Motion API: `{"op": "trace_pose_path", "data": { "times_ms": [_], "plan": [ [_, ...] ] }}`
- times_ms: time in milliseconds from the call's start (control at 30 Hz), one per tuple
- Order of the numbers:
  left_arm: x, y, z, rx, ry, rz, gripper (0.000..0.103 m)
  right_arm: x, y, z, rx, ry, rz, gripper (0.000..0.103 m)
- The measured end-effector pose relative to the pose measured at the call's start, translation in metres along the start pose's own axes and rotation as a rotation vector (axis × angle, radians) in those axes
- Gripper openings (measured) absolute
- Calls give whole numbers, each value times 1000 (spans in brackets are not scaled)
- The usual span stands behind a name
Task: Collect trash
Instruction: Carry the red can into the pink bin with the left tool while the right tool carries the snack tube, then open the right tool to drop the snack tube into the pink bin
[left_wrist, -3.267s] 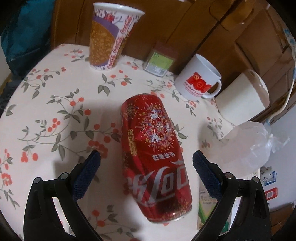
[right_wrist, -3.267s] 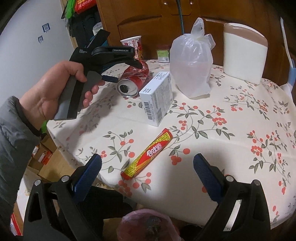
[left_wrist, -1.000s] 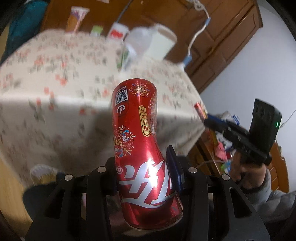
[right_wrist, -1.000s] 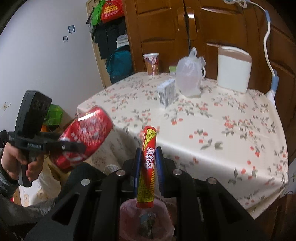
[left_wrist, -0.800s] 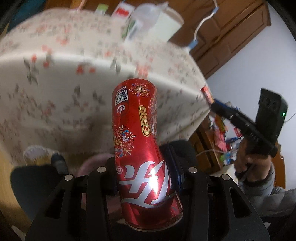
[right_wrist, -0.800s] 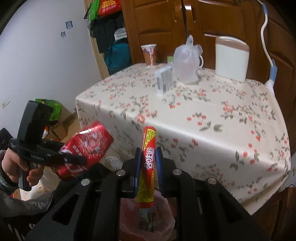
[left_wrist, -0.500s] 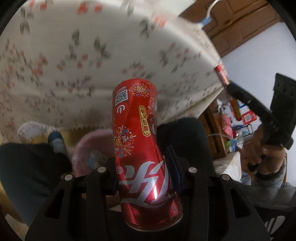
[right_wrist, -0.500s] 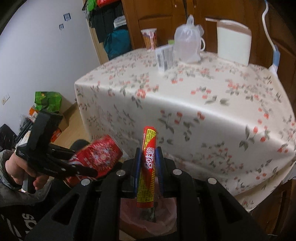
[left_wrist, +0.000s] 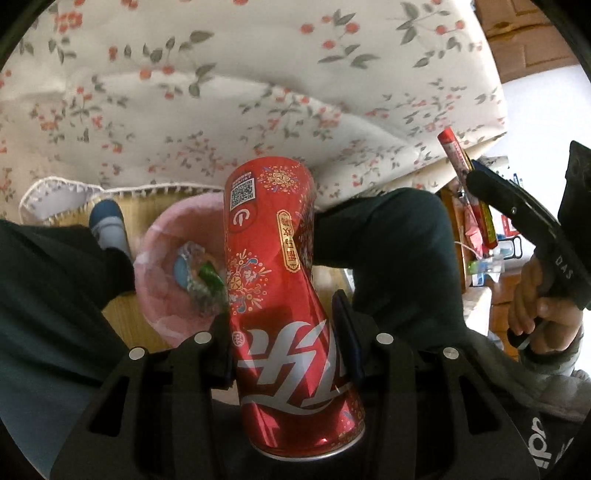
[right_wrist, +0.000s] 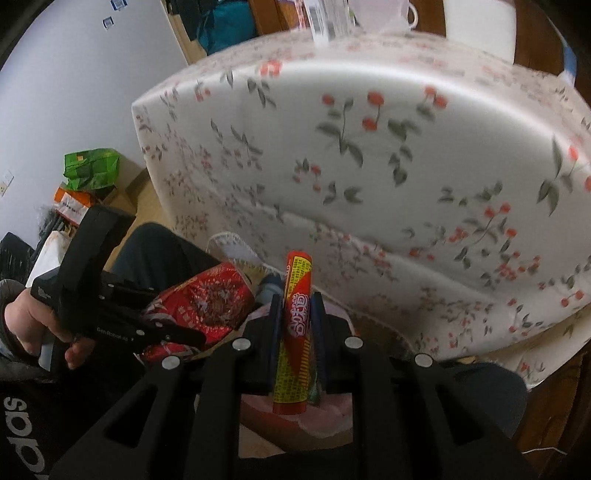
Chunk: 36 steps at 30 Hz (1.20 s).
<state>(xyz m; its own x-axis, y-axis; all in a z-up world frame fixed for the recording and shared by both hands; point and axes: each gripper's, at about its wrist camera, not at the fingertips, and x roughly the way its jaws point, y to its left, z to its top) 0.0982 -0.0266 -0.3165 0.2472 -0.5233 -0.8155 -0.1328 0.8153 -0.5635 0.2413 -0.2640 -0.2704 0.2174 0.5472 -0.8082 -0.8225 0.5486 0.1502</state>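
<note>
Both loads had descended from tabletop height: left gripper (left_wrist: 284, 347) clamped the dented red can (left_wrist: 284, 295), right gripper (right_wrist: 295, 325) the red-yellow candy tube (right_wrist: 295, 332), above the pink-lined bin (left_wrist: 162, 295); release remained.

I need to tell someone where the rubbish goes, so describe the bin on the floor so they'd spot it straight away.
Start at the table with the flowered tablecloth and look to the floor just in front of its hanging edge. There, between the seated person's dark-trousered knees, stands the bin. It is round, lined with a pale pink bag, with crumpled wrappers already inside.
</note>
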Motion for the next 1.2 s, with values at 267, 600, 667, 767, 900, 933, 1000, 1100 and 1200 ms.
{"op": "trace_pose_path", "data": {
  "times_ms": [267,600,667,767,900,933,1000,1100,1200],
  "plan": [
    [29,10,-4,-48,72,-1,43,17,-1,-9,7,54,7,16],
    [50,23,-7,-89,139,-4,59,51,-3,-22,17,179,37,16],
    [50,24,-8,-95,130,-7,77,60,-2,-26,20,208,45,15],
    [45,26,-6,-107,109,9,94,75,-2,-33,22,265,63,16],
    [34,26,-4,-113,85,1,97,96,0,-43,20,343,85,16],
    [31,25,-3,-113,78,-2,97,100,1,-45,14,361,89,16],
    [25,23,-2,-112,64,-13,97,108,4,-48,6,389,94,16],
    [14,18,1,-100,39,-15,97,117,5,-53,-3,423,100,16],
    [2,13,5,-87,11,-9,97,127,6,-56,-2,451,103,17]
  ]
}}
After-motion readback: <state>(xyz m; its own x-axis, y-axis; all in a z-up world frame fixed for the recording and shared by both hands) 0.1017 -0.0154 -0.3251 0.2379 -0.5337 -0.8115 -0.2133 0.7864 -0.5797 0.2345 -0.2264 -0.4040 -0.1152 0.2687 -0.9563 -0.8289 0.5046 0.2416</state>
